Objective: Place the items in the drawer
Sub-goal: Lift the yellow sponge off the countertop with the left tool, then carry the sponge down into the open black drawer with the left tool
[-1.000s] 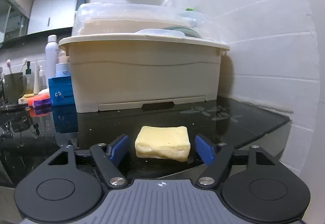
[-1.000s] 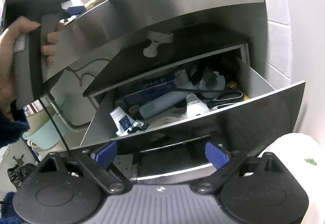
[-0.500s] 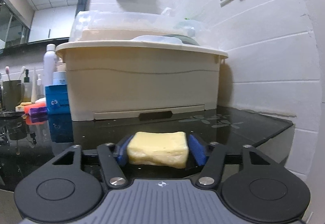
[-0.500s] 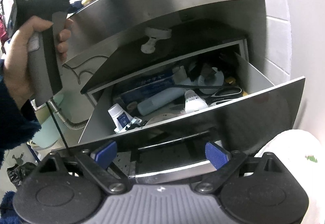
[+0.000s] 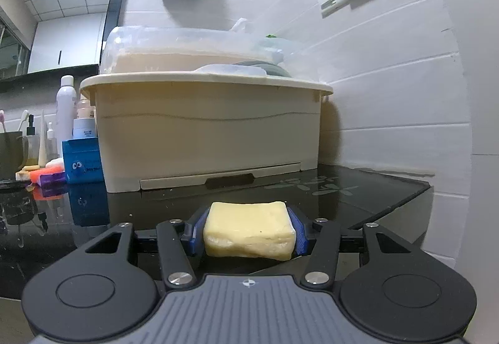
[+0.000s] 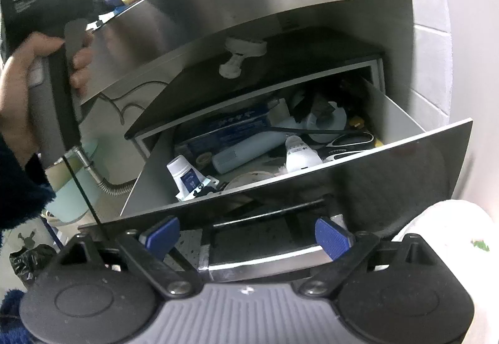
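My left gripper [image 5: 248, 233] is shut on a pale yellow soap bar [image 5: 249, 230], its blue pads pressed on both sides, holding it just over the black glass counter [image 5: 358, 197]. In the right wrist view the drawer [image 6: 358, 166] stands pulled open, full of bottles, a blue box, scissors and other small items. My right gripper [image 6: 248, 238] is open and empty, low in front of the drawer's dark front panel. The left gripper's body and the hand holding it [image 6: 40, 69] show at the upper left, above the counter edge.
A beige lidded bin [image 5: 205, 131] stands behind the soap. Bottles, a blue box [image 5: 81, 160] and small toiletries sit at the left of the counter. A white tiled wall [image 5: 405, 100] bounds the right. A white round object [image 6: 452, 234] lies right of the drawer.
My left gripper closed on the soap bar and has lifted it slightly. The right gripper stayed open in front of the open drawer, barely shifting.
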The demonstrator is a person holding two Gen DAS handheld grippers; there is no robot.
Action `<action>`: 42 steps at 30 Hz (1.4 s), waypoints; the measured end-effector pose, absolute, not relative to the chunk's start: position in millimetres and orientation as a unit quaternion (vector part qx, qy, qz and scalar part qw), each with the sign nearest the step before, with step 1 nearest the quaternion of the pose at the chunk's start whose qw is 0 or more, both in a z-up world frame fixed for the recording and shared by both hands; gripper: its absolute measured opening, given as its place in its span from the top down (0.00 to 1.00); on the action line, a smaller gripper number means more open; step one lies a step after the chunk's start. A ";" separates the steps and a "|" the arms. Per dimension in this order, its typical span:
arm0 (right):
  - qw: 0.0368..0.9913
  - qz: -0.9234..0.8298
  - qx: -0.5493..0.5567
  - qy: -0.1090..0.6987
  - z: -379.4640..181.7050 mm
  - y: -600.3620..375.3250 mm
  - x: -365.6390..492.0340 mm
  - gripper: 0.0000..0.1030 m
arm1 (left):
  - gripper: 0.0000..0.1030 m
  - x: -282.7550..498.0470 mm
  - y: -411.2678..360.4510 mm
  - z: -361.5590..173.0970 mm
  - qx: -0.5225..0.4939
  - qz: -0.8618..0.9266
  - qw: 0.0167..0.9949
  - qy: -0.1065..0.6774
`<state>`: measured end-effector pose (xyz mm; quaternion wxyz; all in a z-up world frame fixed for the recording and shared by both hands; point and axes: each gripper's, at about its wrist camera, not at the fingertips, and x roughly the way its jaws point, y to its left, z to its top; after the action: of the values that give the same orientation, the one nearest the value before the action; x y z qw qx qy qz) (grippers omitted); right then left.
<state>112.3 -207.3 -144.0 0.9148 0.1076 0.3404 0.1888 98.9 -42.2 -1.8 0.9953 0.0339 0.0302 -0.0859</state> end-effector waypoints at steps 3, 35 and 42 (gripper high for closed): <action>0.914 0.189 0.108 0.342 -144.4 -207.1 113.0 0.08 | 0.50 91.0 -40.1 3.5 0.043 -0.094 0.994 0.025; 0.916 0.184 0.131 0.331 -144.8 -215.8 111.8 0.08 | 0.50 79.0 -42.7 -92.0 0.064 -0.155 0.945 0.279; 0.914 0.187 0.126 0.336 -146.4 -213.8 113.8 0.08 | 0.50 120.7 -24.4 -129.1 0.030 -0.108 0.927 0.359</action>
<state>113.8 -213.8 -146.4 0.9145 0.1256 0.3364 0.1866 120.7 -24.4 -129.1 0.9267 0.0295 0.3587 -0.1077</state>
